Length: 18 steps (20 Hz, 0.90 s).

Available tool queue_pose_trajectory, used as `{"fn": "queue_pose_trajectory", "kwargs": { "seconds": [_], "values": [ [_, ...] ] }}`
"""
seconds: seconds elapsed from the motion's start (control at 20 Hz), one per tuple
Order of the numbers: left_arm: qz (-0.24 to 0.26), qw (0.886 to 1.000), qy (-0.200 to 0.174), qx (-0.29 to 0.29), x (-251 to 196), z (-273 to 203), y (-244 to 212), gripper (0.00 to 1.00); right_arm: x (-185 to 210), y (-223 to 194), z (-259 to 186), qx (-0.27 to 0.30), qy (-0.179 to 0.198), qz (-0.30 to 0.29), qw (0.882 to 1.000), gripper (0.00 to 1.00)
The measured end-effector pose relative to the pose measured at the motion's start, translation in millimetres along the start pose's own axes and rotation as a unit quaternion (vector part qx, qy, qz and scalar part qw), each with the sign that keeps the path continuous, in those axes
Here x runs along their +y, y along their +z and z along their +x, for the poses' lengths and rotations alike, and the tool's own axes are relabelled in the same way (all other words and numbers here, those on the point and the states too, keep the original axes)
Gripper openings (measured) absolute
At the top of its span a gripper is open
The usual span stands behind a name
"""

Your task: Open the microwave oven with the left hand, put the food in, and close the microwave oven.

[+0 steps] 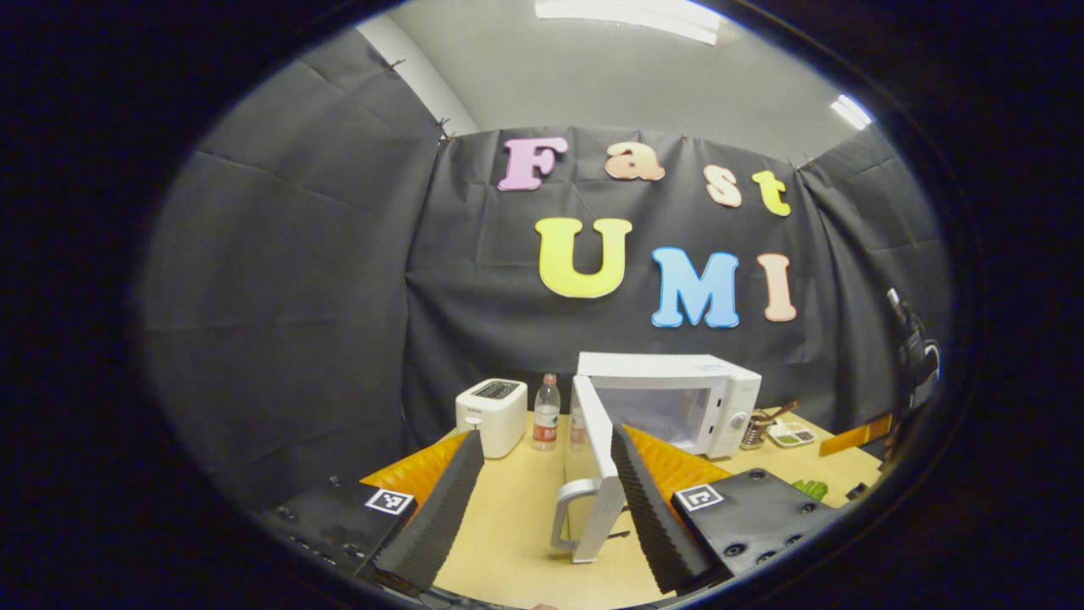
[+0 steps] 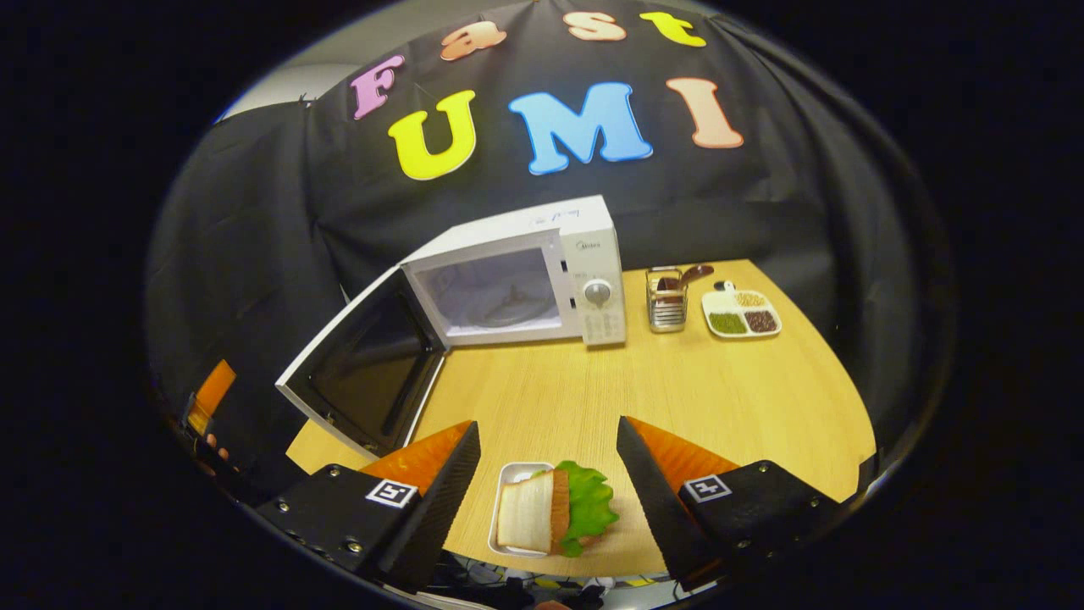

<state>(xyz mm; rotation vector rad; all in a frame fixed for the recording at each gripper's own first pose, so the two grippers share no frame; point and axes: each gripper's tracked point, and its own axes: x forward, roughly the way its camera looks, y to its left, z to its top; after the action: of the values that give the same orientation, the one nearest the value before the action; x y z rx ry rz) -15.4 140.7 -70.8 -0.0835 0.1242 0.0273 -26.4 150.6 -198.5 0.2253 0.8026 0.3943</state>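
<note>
The white microwave [image 2: 542,271] stands at the back of the wooden table with its door [image 2: 364,368] swung wide to the left, the cavity and turntable showing. In the left gripper view the door [image 1: 593,462] stands edge-on with its handle [image 1: 569,512] between the fingers of my left gripper [image 1: 550,440], which is open and not pressing on it. My right gripper [image 2: 548,432] is open low over the table's near edge. Between its fingers lies a sandwich with lettuce [image 2: 555,508] on a small white tray [image 2: 501,508].
A white toaster [image 1: 491,415] and a water bottle [image 1: 546,413] stand left of the microwave. Right of it are a wire utensil holder [image 2: 667,301] and a divided dish of grains [image 2: 741,313]. Bare wood [image 2: 677,381] lies between the sandwich and the microwave.
</note>
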Motion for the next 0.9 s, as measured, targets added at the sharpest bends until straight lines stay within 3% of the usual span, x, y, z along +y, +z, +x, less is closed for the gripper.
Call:
{"fn": "queue_pose_trajectory", "kwargs": {
  "seconds": [0.35, 0.65, 0.7, 0.75, 0.85, 0.9],
  "values": [
    [0.023, 0.999, 0.024, -0.029, -22.1, -20.7, 29.7, 0.98, -24.2, -59.3, 25.4, 0.11, 0.038, 0.07, 0.991, 0.98],
    [0.038, 0.998, 0.048, -0.014, -36.9, -27.2, 19.0, 0.97, -13.3, -100.3, 36.6, 0.185, 0.089, 0.124, 0.971, 0.96],
    [0.041, 0.998, 0.052, -0.015, -37.9, -27.7, 18.3, 0.98, -12.5, -107.7, 39.7, 0.201, 0.091, 0.138, 0.966, 0.93],
    [0.043, 0.997, 0.058, -0.016, -39.0, -30.0, 18.5, 0.97, -9.9, -111.0, 38.7, 0.211, 0.099, 0.154, 0.96, 0.74],
    [0.04, 0.997, 0.069, -0.017, -41.2, -33.5, 19.0, 0.98, -5.8, -116.3, 42.5, 0.231, 0.114, 0.173, 0.95, 0.58],
    [0.04, 0.996, 0.076, -0.019, -39.9, -36.0, 18.5, 0.98, -3.5, -110.4, 43.2, 0.223, 0.124, 0.191, 0.948, 0.68]
  ]
}}
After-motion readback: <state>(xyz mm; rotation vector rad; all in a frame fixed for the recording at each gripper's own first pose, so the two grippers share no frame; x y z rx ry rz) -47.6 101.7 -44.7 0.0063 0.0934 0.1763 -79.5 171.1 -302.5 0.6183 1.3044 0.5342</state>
